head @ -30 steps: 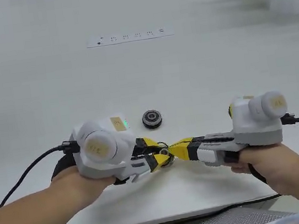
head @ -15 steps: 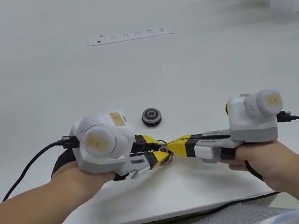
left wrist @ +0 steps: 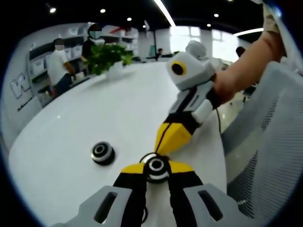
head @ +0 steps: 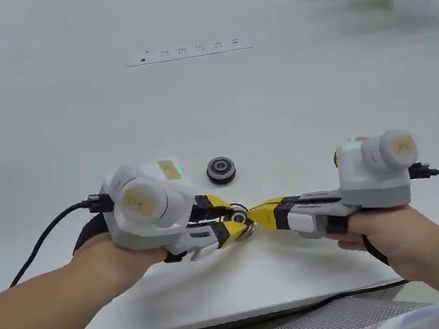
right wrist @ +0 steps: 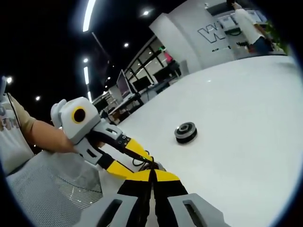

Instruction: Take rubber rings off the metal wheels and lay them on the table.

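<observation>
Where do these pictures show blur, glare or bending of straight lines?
Head view: even light, the loose wheel sharp on the table. Left gripper view: fisheye curves the table's edge, the held wheel is slightly soft, windows glare white. Right gripper view: dark ceiling, glaring strip lights.

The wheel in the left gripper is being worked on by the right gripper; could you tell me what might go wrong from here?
1. The left gripper pinches the wheel at its fingertips alone, so a pull from the right gripper may twist it loose.
2. Both are held near the table's front edge, so a dropped wheel could roll off.
3. The right jaws look shut at the wheel's rim; whether they grip anything is unclear, so they may slip.
</observation>
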`<state>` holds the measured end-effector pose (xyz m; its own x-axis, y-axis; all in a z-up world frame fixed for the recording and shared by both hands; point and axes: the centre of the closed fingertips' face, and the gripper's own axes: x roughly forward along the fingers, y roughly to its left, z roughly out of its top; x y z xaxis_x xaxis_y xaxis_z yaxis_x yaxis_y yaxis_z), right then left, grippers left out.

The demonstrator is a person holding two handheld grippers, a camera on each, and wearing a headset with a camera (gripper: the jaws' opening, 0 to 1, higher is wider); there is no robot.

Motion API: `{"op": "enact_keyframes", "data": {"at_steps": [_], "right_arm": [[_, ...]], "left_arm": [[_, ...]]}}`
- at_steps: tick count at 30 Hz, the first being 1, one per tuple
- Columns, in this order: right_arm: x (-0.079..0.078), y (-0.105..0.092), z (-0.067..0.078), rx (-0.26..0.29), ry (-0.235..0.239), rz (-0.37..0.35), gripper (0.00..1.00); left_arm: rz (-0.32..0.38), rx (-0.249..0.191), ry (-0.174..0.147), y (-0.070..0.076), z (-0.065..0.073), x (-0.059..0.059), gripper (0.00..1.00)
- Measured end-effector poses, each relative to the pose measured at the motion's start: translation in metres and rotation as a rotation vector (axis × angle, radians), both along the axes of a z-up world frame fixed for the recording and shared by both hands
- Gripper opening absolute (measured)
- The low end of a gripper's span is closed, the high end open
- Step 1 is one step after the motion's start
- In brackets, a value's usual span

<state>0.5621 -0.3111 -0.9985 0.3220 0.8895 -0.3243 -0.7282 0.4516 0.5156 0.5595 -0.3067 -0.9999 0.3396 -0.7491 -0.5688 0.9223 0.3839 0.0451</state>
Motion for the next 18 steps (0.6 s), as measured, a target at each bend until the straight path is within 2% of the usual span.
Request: {"op": "enact_keyframes", "data": {"at_steps": [8,13,18], "right_arm": [[0.001,-0.001,0.002,0.006,-0.003,-0.002,0.0],[0.001,-0.002,0.003,0.009,-0.002,-0.004,0.0],[0.0,-0.002,0.005,0.016,0.001,-0.003,0.0]], "left_arm": [[-0.015,-0.007,0.004,0.003,0.007,-0.004,0.24],[-0.013,-0.029,0.012,0.004,0.015,-0.007,0.28],[-0.015,-0.03,0.009,0.01,0.02,-0.01,0.31]]}}
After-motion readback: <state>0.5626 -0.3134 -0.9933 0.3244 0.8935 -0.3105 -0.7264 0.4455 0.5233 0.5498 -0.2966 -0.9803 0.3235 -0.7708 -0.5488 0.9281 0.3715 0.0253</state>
